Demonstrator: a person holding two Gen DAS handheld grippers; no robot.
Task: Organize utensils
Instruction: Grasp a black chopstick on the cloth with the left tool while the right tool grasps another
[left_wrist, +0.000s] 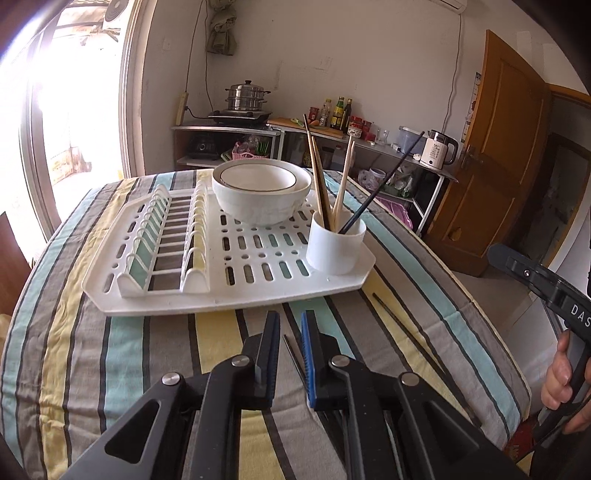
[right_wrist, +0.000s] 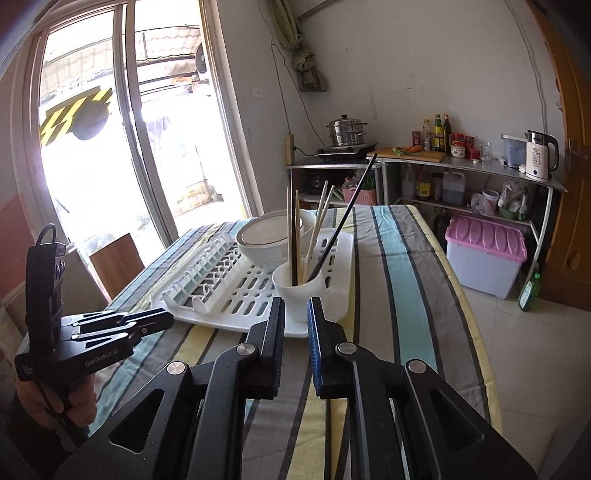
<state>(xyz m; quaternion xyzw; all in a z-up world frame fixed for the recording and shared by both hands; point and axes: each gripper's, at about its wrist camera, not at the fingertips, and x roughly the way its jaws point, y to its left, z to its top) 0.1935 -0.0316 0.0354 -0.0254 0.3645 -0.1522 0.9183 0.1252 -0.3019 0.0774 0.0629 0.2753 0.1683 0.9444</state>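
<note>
Dark chopstick (left_wrist: 293, 352) lies on the table (left_wrist: 147, 350) between the spread, empty left gripper (left_wrist: 290, 325) jaws. Lower, pinch mid-shaft, then drop it in the cup (left_wrist: 336, 245); right gripper (right_wrist: 296, 310) is spread, idle.

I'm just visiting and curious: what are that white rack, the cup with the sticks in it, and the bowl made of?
The drying rack looks like matte moulded plastic: slotted base, thin ribs. The utensil cup seems to be the same white plastic. The bowl looks like glazed ceramic, glossy with a dark rim line. The pale chopsticks look like wood or bamboo; the material of the dark chopstick is unclear.
</note>
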